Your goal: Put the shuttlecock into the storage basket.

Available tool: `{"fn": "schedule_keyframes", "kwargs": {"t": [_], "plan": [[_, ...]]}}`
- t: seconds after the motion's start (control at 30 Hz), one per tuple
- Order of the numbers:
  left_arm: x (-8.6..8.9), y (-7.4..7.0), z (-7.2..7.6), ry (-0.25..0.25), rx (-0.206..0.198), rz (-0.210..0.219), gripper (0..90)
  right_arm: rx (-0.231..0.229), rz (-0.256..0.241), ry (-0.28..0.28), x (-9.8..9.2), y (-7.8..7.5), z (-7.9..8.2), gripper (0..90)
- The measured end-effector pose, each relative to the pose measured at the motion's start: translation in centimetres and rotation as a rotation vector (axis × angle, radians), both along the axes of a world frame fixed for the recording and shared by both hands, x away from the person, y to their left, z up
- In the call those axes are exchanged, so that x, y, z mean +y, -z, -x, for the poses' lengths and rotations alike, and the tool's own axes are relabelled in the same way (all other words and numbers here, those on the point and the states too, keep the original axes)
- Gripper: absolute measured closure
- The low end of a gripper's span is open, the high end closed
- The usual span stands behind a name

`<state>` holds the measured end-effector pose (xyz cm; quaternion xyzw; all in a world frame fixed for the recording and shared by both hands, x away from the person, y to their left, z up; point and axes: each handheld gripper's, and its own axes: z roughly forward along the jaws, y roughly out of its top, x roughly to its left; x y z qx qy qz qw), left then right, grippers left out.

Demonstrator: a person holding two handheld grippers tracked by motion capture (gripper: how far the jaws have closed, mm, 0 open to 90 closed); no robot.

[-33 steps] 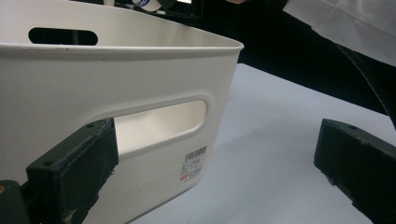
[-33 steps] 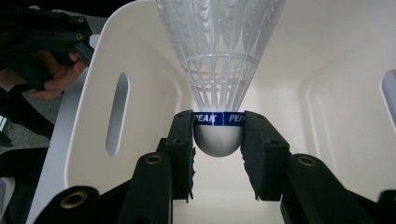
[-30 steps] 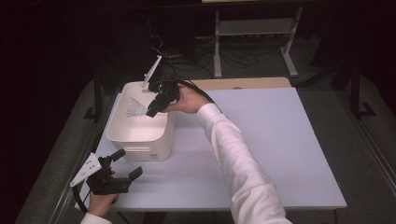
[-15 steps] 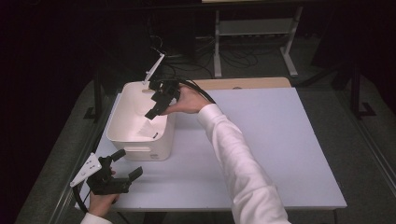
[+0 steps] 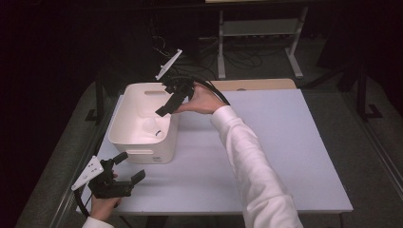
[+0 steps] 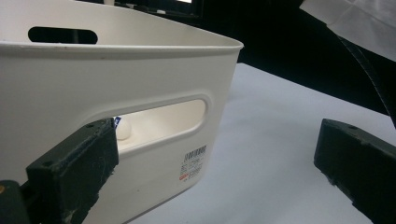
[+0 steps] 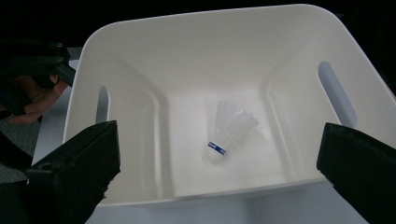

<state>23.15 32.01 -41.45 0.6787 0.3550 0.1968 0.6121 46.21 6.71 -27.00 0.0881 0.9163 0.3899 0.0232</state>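
I am holding the right gripper [image 5: 167, 105] over the white bin [image 5: 124, 138], its jaws spread wide and gripping nothing, and I am looking straight down at the shuttlecock [image 7: 228, 131] lying on its side on the bin floor, cork end nearer my camera. If I am going in for it, I am risking crushing the feathers or knocking a jaw on the rim and shoving the light bin across the table [image 5: 285, 142]. The shuttlecock is all I am seeing inside. I am resting the left gripper [image 5: 124, 167] near the table's front edge, facing the bin's handle slot [image 6: 163, 122], jaws apart and empty.
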Motion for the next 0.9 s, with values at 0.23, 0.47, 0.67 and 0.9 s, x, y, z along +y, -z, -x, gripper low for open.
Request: {"fn": "schedule_keyframes", "kwargs": {"t": [0.23,0.47,0.67,0.9], "plan": [[0.0,0.0,0.0,-0.006,0.003,-0.001,0.0,0.0,-0.009,0.024,-1.8,0.2,0.0,0.0],[0.0,0.1,-0.1,-0.007,0.0,0.0,0.0,0.003,-0.021,0.055,-3.8,0.7,-0.2,0.0],[0.0,0.1,-0.1,-0.004,0.001,-0.002,0.0,0.017,-0.023,0.088,-5.4,1.7,0.0,0.0],[0.0,0.1,0.0,-0.004,0.002,-0.003,0.0,0.03,-0.03,0.124,-7.0,2.6,0.2,0.0]]}}
